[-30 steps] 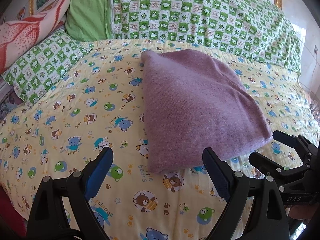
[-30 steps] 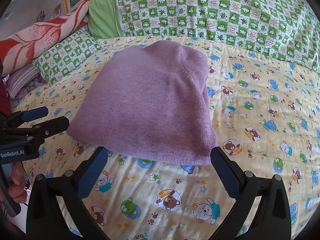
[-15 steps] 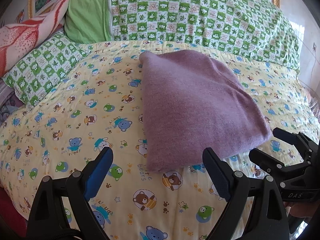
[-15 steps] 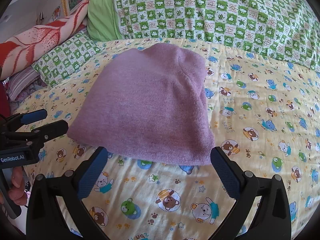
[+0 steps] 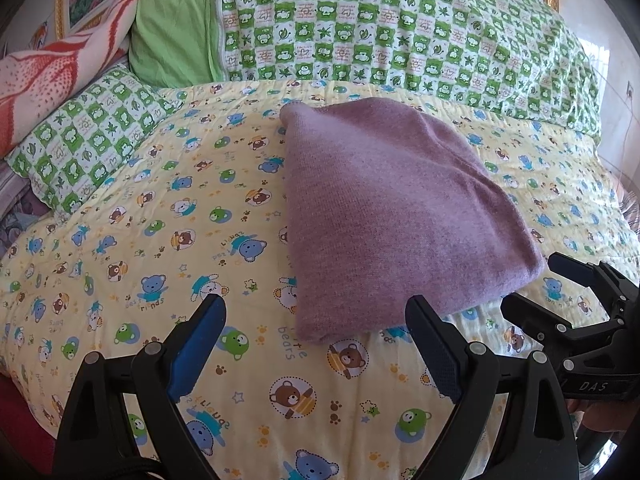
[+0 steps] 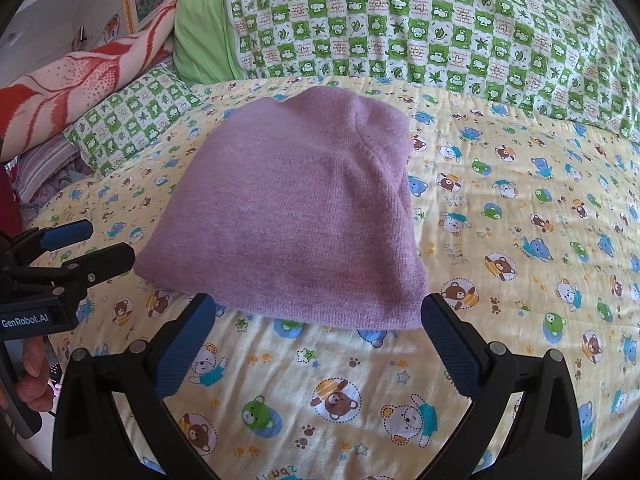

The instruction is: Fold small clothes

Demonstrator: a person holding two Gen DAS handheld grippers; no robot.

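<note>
Pillows (image 5: pixel 92 140) line the bed's left edge, and toward the middle of the yellow bear-print quilt (image 5: pixel 160 240) lies the purple knit garment (image 5: pixel 392 216), already folded into a compact bundle and sitting a touch farther from both cameras than a second ago. Left tongs (image 5: pixel 316 348) hang spread and empty short of its near left corner, and right tongs (image 6: pixel 320 340), equally spread and empty, sit short of its near edge. Both pairs have eased back slightly with nothing pinched, so this fold looks finished to me.
</note>
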